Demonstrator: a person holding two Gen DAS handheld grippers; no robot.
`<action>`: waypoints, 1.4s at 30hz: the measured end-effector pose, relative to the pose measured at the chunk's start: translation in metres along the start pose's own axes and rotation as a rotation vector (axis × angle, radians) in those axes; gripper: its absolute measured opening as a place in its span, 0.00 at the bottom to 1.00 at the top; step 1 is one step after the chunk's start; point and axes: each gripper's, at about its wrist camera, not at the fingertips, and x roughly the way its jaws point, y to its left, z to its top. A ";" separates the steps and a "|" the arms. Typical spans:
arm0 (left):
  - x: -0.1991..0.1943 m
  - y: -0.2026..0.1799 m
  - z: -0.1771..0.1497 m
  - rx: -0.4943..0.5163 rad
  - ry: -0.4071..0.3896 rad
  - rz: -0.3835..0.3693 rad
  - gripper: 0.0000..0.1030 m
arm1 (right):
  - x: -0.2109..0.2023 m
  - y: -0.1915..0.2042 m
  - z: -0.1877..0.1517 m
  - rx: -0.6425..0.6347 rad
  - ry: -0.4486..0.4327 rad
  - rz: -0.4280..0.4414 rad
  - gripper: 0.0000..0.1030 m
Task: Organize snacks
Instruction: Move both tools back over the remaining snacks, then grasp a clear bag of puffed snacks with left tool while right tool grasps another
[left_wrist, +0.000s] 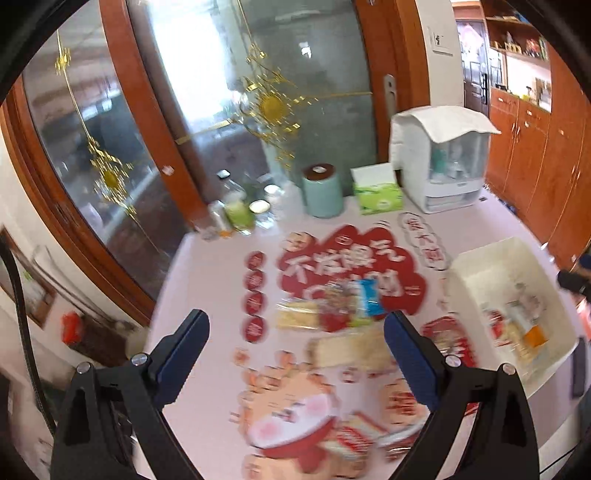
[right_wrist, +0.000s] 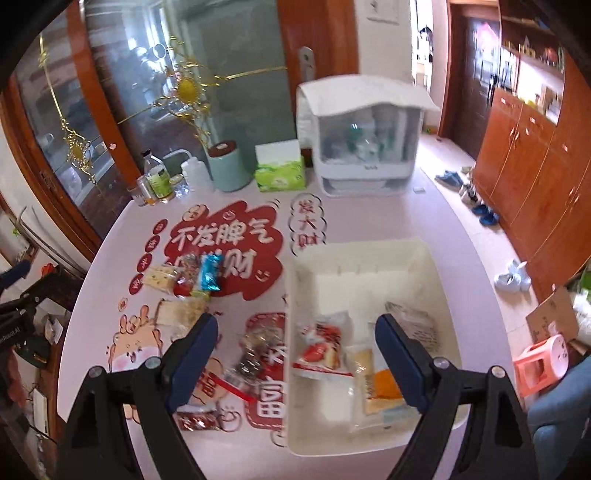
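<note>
A white bin (right_wrist: 436, 273) stands on the table's right side; it also shows in the left wrist view (left_wrist: 491, 258). It holds a red-and-white snack pack (right_wrist: 321, 345), an orange-and-yellow pack (right_wrist: 380, 384) and a clear wrapper (right_wrist: 413, 321). Loose snacks lie left of it: a blue pack (right_wrist: 210, 273), a yellow cake pack (right_wrist: 159, 277), a pale bar (right_wrist: 177, 312), a dark clear-wrapped snack (right_wrist: 251, 358) and a red pack (right_wrist: 195, 421). My left gripper (left_wrist: 295, 354) is open above the pale bar (left_wrist: 351, 347). My right gripper (right_wrist: 293, 354) is open and empty over the bin's left wall.
At the table's back stand a mint canister (right_wrist: 227, 166), a green tissue box (right_wrist: 280, 173), a white covered rack (right_wrist: 365, 140) and several bottles (right_wrist: 159, 181). A glass door is behind. Wooden cabinets, shoes (right_wrist: 484, 214) and a pink stool (right_wrist: 543, 365) are right, off the table.
</note>
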 end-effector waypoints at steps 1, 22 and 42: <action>-0.001 0.014 0.003 0.024 -0.013 0.012 0.92 | -0.004 0.010 0.004 -0.008 -0.011 -0.007 0.85; 0.097 0.072 0.057 0.460 -0.074 -0.159 0.93 | 0.021 0.143 0.063 -0.066 -0.038 -0.063 0.85; 0.350 -0.031 -0.052 0.878 0.326 -0.383 0.93 | 0.281 0.189 -0.032 -0.049 0.421 -0.043 0.83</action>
